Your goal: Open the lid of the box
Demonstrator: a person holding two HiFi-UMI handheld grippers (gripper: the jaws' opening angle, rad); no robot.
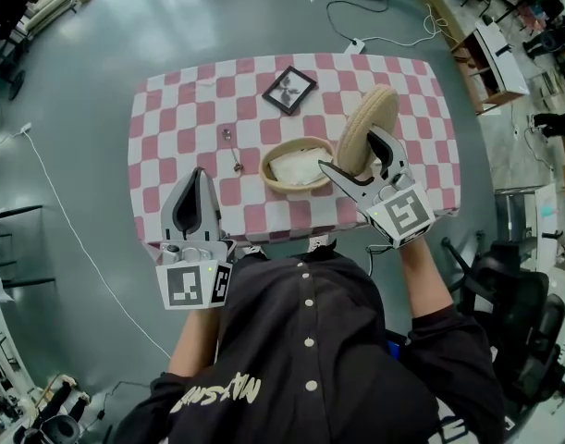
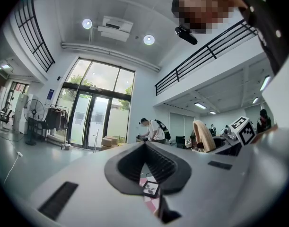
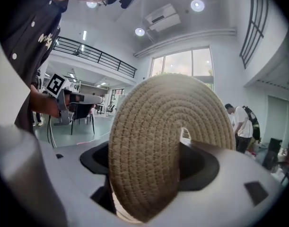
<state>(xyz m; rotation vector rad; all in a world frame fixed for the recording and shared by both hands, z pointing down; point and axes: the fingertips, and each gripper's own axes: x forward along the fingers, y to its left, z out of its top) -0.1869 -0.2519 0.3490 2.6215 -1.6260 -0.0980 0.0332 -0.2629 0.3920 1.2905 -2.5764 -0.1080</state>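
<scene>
A round woven basket [image 1: 271,179] with white cloth [image 1: 297,166] inside stands uncovered on the checked table [image 1: 171,109], near its front edge. Its woven lid [image 1: 369,126] is held on edge above and to the right of the basket, with my right gripper [image 1: 356,154] shut on it. In the right gripper view the lid [image 3: 182,122] fills the space between the jaws. My left gripper [image 1: 198,179] hovers level over the table's front left, jaws together and nothing in them. From the left gripper view the lid [image 2: 202,135] shows at the right.
A small black picture frame [image 1: 289,90] lies at the back of the table. A small metal spoon [image 1: 232,152] lies left of the basket. A cable and power strip [image 1: 356,44] lie on the floor behind; chairs [image 1: 504,294] stand at the right.
</scene>
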